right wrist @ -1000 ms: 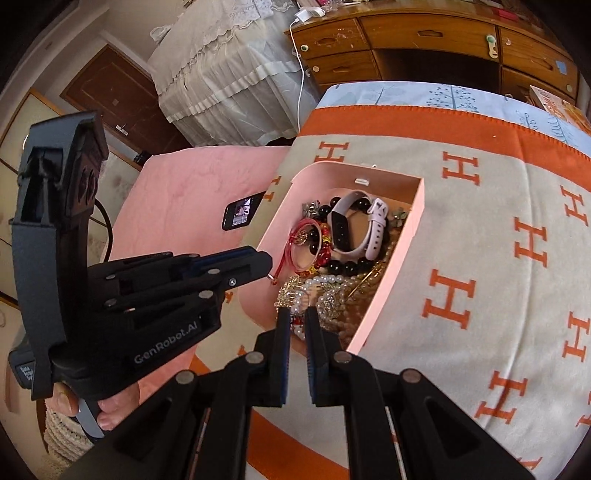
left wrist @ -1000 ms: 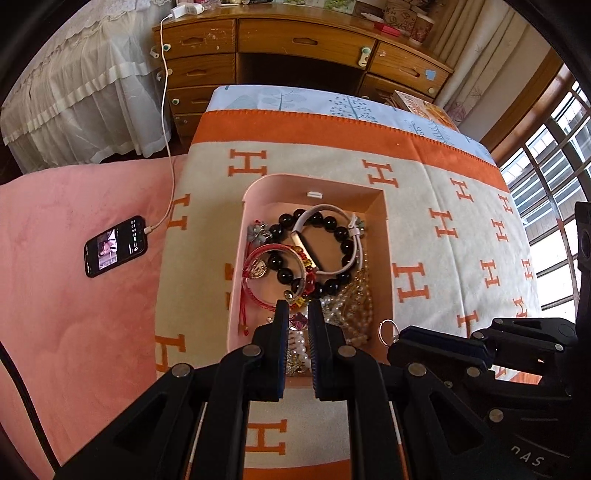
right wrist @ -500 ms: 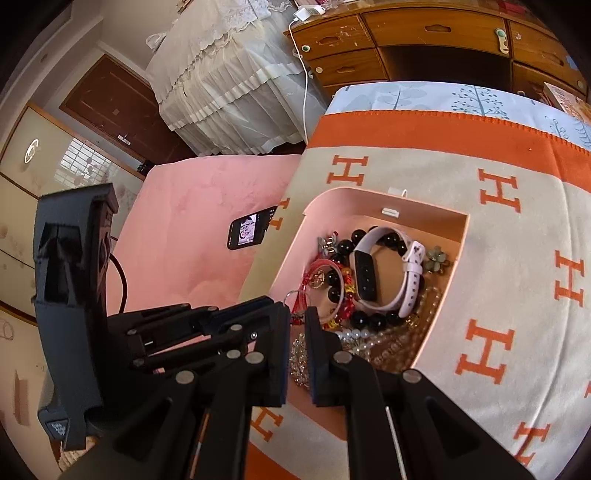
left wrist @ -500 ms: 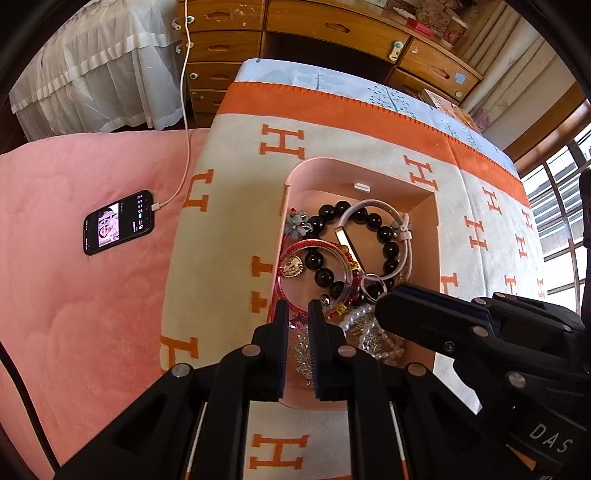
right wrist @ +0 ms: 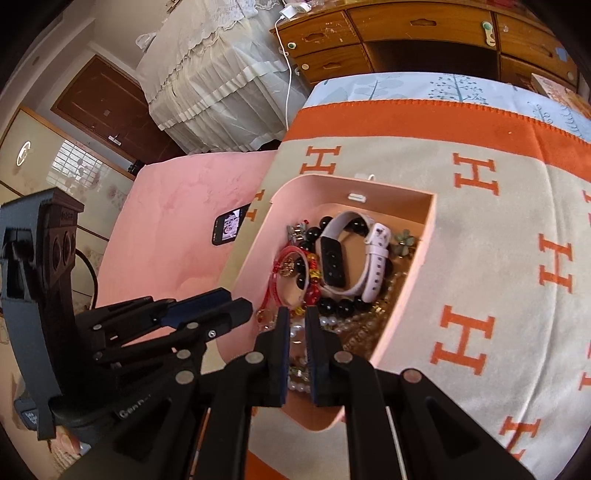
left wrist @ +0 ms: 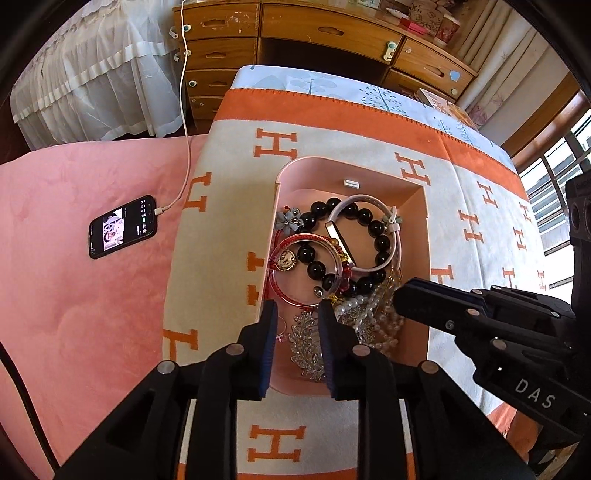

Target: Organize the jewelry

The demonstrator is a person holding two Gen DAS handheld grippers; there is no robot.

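Observation:
A pink jewelry box sits open on the orange-and-cream blanket, full of tangled pieces. Inside lie a black bead bracelet, a red bangle, a pink-strapped smart band, pearl strands and a silver leaf brooch. My left gripper hangs over the box's near end with its jaws partly open, above the brooch and bangle edge, empty. My right gripper is over the pearls at the box's near side, jaws narrowly apart, holding nothing that I can see.
A phone on a white charging cable lies on the pink bedcover to the left. A wooden desk with drawers stands beyond the bed. Windows are at the right. Each gripper shows in the other's view, close beside the box.
My left gripper's jaws have opened from nearly closed. The right gripper has swung in over the box's near right part. A small ring seen near its tip earlier no longer shows.

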